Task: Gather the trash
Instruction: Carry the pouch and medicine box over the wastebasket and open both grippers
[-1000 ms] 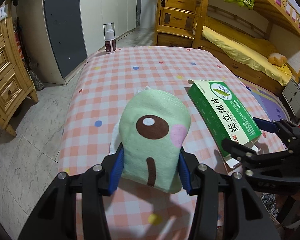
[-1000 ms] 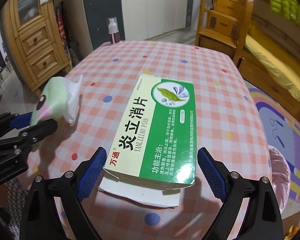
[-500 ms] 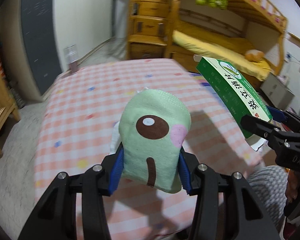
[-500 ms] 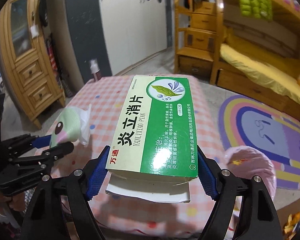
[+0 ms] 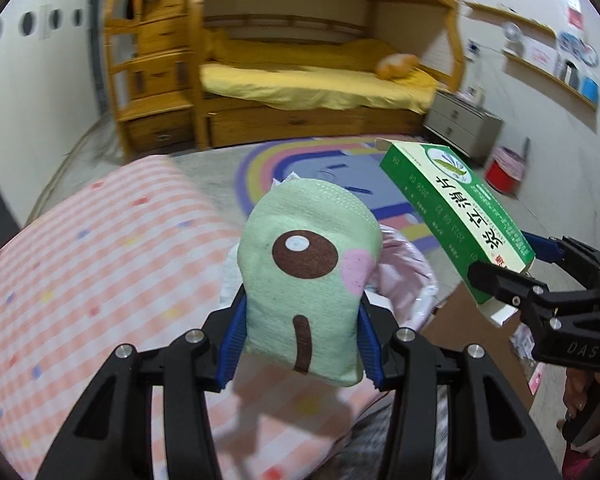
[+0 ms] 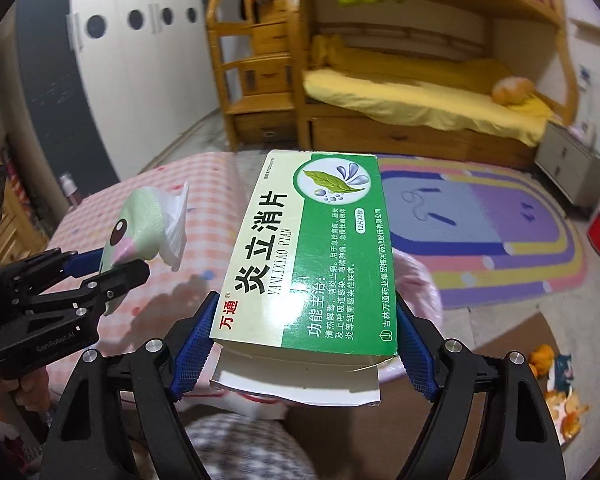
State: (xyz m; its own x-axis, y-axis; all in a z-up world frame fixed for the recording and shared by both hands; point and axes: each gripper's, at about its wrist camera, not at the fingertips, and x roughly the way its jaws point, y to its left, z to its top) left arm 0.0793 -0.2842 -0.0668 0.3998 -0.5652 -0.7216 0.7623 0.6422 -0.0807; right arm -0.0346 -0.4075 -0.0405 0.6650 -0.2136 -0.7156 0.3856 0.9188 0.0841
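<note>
Above the pink checked table (image 5: 80, 264) edge | left gripper (image 5: 300, 332): jaws clenched on a soft pale-green cloth pouch (image 5: 306, 276) (brown eye spot, pink cheek) | right gripper (image 6: 304, 344): jaws gripping a green-and-cream cardboard medicine box (image 6: 312, 260), white flap hanging open | pink plastic bin bag (image 5: 400, 268) just beyond both.

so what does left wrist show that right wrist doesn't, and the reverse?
Left wrist only: the green pouch's printed face close up, and wall shelves.

Right wrist only: the medicine box's front text, orange peel scraps on the floor, the white wardrobe doors.

Both: each gripper clamped on its item, left gripper on the pouch, right gripper on the box; pink-lined bin, checked tablecloth, bunk bed, rainbow rug.
</note>
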